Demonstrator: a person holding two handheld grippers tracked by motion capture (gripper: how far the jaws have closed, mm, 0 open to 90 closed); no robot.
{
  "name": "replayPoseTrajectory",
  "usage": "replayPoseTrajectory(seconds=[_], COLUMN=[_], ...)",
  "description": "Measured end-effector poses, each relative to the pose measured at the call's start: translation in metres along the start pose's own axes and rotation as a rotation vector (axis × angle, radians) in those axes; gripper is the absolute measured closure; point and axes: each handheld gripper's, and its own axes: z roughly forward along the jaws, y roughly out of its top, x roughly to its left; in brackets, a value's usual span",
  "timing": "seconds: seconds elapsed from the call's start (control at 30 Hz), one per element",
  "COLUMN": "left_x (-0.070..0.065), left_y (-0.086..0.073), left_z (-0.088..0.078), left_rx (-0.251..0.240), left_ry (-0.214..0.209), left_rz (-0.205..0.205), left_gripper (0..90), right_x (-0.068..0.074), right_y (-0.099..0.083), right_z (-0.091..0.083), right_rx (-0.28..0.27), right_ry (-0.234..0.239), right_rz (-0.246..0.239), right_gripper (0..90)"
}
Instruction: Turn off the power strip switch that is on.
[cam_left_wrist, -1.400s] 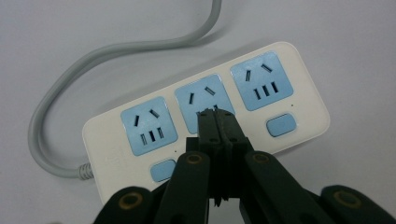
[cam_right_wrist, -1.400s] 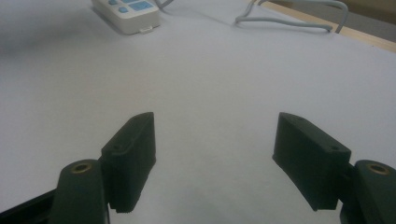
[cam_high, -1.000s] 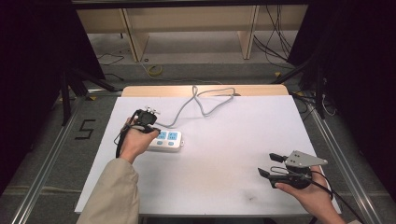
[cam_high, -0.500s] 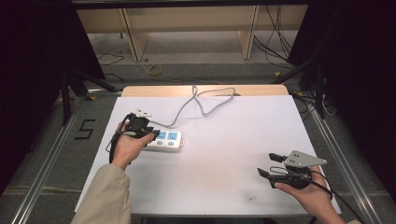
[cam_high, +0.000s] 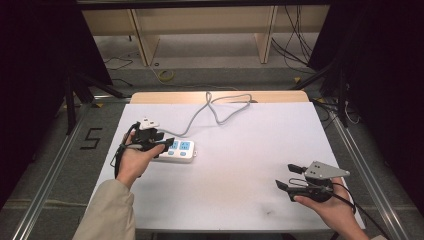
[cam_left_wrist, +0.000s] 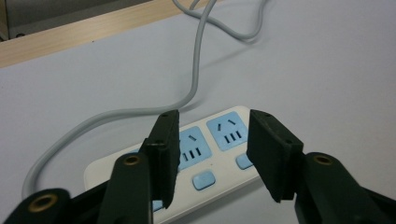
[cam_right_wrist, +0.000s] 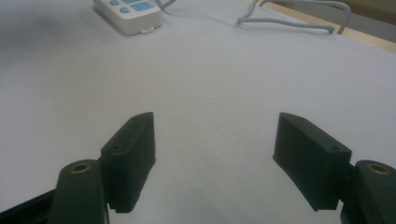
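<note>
A white power strip (cam_high: 181, 150) with blue sockets lies on the white table's left half, and its grey cable (cam_high: 215, 107) loops toward the far edge. My left gripper (cam_high: 162, 137) hovers at the strip's left end. In the left gripper view its jaws (cam_left_wrist: 212, 135) have just been opening and stand apart, with the strip (cam_left_wrist: 107, 163) lying below and beyond them, untouched by the pads. My right gripper (cam_high: 284, 175) rests open near the front right of the table. Nothing is between its jaws (cam_right_wrist: 215, 140).
The table (cam_high: 250, 150) is covered in white, with a wooden strip (cam_high: 175, 96) along its far edge. The power strip (cam_right_wrist: 128, 14) and cable (cam_right_wrist: 299, 23) lie far ahead in the right gripper view. Dark curtains flank the table, and wooden shelf legs and loose cables stand on the floor behind.
The left gripper's jaws went from nearly closed to spread apart, and the hand shifted slightly at the strip's left end. The right hand and gripper stayed put.
</note>
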Motion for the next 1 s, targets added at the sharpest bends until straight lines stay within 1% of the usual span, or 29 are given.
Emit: replayPoseTrajectory(seconds=[0.03, 0.13, 0.17, 0.23, 0.27, 0.3, 0.33, 0.37, 0.43, 0.47, 0.5, 0.53, 0.6, 0.63, 0.7, 0.73, 0.77, 0.83, 0.87, 0.9, 0.97, 1.0], left_x=[0.0, 0.0, 0.0, 0.0, 0.0, -0.001, -0.001, -0.003, -0.004, -0.005, -0.008, -0.009, -0.01, -0.012, -0.015, -0.015, -0.016, -0.019, -0.019, -0.022, -0.024, -0.027], left_y=[-0.002, -0.006, -0.006, -0.01, -0.01, -0.013, -0.013, -0.016, -0.019, -0.021, -0.024, -0.026, -0.028, -0.033, -0.037, -0.037, -0.042, -0.048, -0.048, -0.053, -0.055, -0.06], left_z=[-0.002, -0.005, -0.005, -0.009, -0.009, -0.011, -0.011, -0.012, -0.013, -0.015, -0.017, -0.019, -0.02, -0.023, -0.025, -0.025, -0.028, -0.029, -0.029, -0.031, -0.033, -0.035], left_rx=[-0.02, -0.076, -0.076, -0.113, -0.113, -0.13, -0.13, -0.146, -0.159, -0.17, -0.191, -0.199, -0.201, -0.21, -0.215, -0.215, -0.208, -0.198, -0.198, -0.192, -0.189, -0.186], left_ry=[-0.014, -0.035, -0.035, -0.028, -0.028, -0.024, -0.024, -0.021, -0.016, -0.011, -0.008, -0.009, -0.01, -0.008, -0.013, -0.013, -0.016, -0.015, -0.015, -0.01, -0.01, -0.011], left_rz=[-0.005, -0.048, -0.048, -0.061, -0.061, -0.054, -0.054, -0.052, -0.045, -0.045, -0.044, -0.039, -0.034, -0.023, -0.015, -0.015, 0.003, 0.004, 0.004, 0.021, 0.025, 0.038], left_gripper=[51.7, 47.0, 44.1, 40.5, 38.6, 37.8, 37.1, 37.1, 32.8, 32.8, 30.8, 30.5, 28.7, 28.1, 26.9, 26.5, 26.4, 25.9, 24.9, 24.4, 23.3, 22.9], right_x=[0.0, 0.0, 0.0, 0.001, 0.001, 0.001, 0.001, 0.001, 0.001, 0.001, 0.0, 0.0, 0.0, 0.0, 0.0, 0.0, -0.001, -0.001, -0.001, -0.001, -0.001, -0.002], right_y=[0.0, 0.0, 0.0, 0.0, 0.0, 0.0, 0.0, 0.0, 0.0, 0.0, 0.0, 0.0, 0.0, 0.0, 0.0, 0.0, 0.0, 0.0, 0.0, 0.0, 0.0, 0.0], right_z=[0.0, 0.0, 0.0, 0.0, 0.0, 0.0, 0.0, 0.0, 0.0, 0.0, 0.0, 0.0, 0.001, 0.001, 0.001, 0.001, 0.001, 0.002, 0.002, 0.002, 0.003, 0.003], right_rx=[0.0, 0.001, 0.001, 0.001, 0.001, 0.001, 0.001, 0.001, 0.001, 0.001, 0.0, -0.001, -0.002, -0.001, 0.0, -0.001, -0.002, -0.004, -0.002, -0.001, -0.002, -0.002], right_ry=[0.0, 0.001, 0.0, 0.0, 0.0, 0.001, 0.001, 0.001, 0.001, 0.001, 0.002, 0.002, 0.003, 0.003, 0.003, 0.005, 0.006, 0.007, 0.007, 0.009, 0.009, 0.009], right_rz=[0.0, 0.003, 0.003, 0.004, 0.004, 0.004, 0.005, 0.005, 0.004, 0.004, 0.005, 0.002, 0.003, 0.004, 0.003, 0.004, 0.004, 0.001, 0.005, 0.007, 0.007, 0.008], right_gripper=[29.6, 29.5, 29.5, 29.5, 29.5, 29.5, 29.5, 29.5, 29.5, 29.5, 29.4, 29.4, 29.3, 29.3, 29.3, 29.3, 29.2, 29.2, 29.2, 29.1, 29.0, 28.9])
